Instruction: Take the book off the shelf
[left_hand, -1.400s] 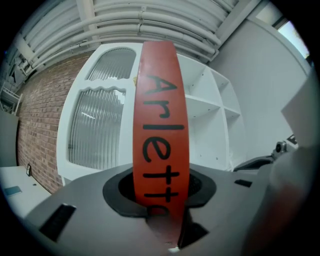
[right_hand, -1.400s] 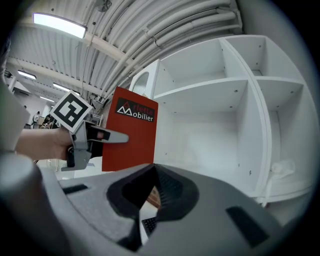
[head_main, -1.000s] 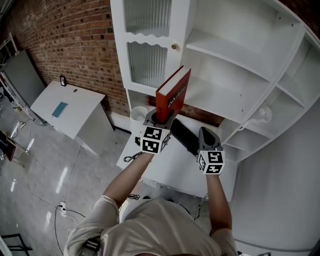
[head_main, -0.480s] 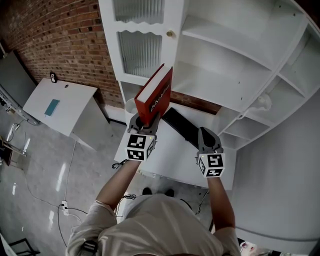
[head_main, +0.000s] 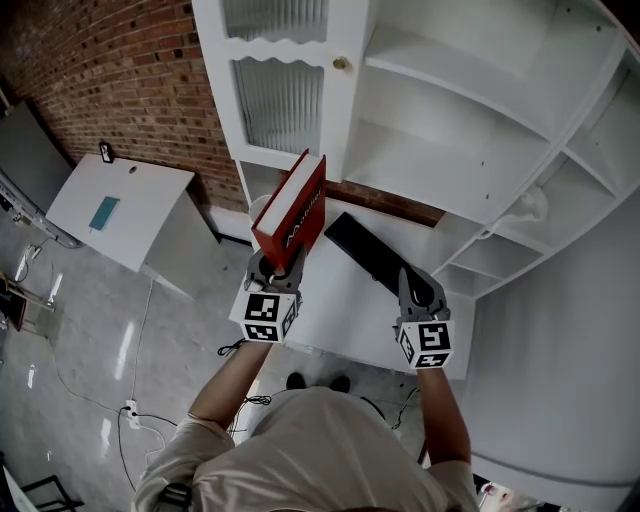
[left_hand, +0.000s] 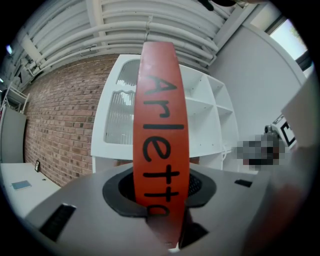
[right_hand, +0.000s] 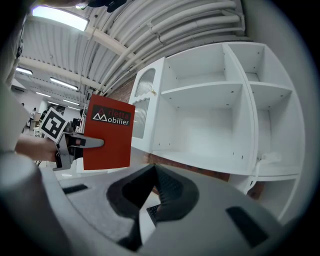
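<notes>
We hold the red book (head_main: 293, 212) in our left gripper (head_main: 275, 268), whose jaws pinch its lower end from both sides. It stands nearly upright and tilts a little toward the white shelf unit (head_main: 470, 130). The book is off the shelves, in the air over the far left corner of the white table (head_main: 345, 315), in front of the ribbed-glass door (head_main: 283, 100). In the left gripper view its spine (left_hand: 160, 130) faces us with black lettering, running up from between the pads. Our right gripper (head_main: 417, 285) hovers over the table's right part, near a black flat object (head_main: 365, 255) that lies slantwise toward the far edge. Its jaws are drawn together with nothing between them. From the right gripper view we see the book's cover (right_hand: 107, 132) with white print, and the open shelves stand bare beside it.
</notes>
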